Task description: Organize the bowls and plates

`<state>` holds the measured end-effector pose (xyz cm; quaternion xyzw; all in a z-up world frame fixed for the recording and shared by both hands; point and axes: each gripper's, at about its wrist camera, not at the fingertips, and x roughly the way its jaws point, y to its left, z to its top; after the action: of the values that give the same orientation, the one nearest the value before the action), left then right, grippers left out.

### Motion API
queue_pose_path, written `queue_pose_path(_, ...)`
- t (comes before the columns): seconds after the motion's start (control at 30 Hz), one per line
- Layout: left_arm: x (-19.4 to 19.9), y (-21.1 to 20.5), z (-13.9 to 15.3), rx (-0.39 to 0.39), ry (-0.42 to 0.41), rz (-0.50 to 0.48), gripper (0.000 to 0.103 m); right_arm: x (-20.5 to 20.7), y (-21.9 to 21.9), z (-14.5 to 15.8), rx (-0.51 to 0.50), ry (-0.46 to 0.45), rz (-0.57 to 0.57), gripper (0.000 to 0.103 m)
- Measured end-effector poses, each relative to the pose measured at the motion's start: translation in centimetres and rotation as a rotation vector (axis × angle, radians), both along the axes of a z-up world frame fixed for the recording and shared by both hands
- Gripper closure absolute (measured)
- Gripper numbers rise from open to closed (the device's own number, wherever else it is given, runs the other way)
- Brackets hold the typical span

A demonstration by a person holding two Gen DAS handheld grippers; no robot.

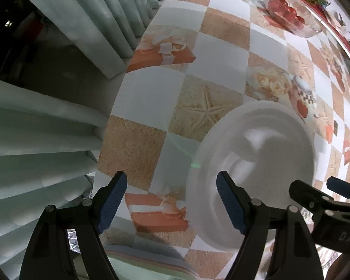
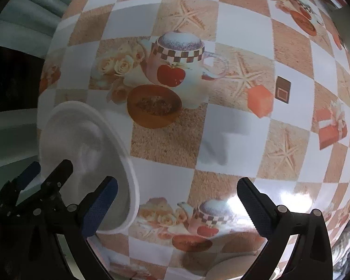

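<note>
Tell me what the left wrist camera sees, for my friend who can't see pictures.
A white plate sits on a checkered tablecloth printed with starfish and gift boxes. The open left gripper hangs above it, one of its blue fingers over the plate's edge, holding nothing. The right gripper pokes in beside it, and a glass bowl of red fruit sits far off.

My right gripper (image 2: 177,206) points down at the desk (image 2: 233,126), its blue-padded fingers (image 2: 100,207) spread wide with nothing between them. A white bowl (image 2: 86,154) sits just outside my left finger, blurred. Beyond it, further left, my left gripper (image 2: 44,172) reaches in beside the bowl.
</note>
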<state>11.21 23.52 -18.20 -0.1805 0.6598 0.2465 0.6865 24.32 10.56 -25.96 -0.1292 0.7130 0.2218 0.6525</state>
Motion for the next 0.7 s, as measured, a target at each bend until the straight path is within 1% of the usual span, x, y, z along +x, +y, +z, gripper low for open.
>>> queue_pose_path(0.07,0.5,0.1,-0.5,0.007,0.018,-0.006,0.021,0.0,0.2,-0.4,-0.016,-0.003,0.009,0.0)
queue_pose_path(0.17,0.6,0.0,-0.9,0.0,0.017,-0.004,0.021,-0.2,-0.1,-0.8,-0.04,-0.018,0.025,0.0)
queue_pose_path(0.33,1.0,-1.2,-1.2,-0.017,0.018,-0.031,0.021,0.2,-2.1,-1.1,-0.042,0.009,0.006,0.0)
queue_pose_path(0.5,2.1,-4.5,-1.3,-0.021,0.016,-0.107,0.021,0.3,-5.2,-1.4,-0.093,0.014,0.012,0.0)
queue_pose_path(0.7,3.5,-8.8,-1.3,-0.047,-0.002,-0.183,0.021,0.8,-10.6,-2.1,-0.126,0.034,-0.029,0.0)
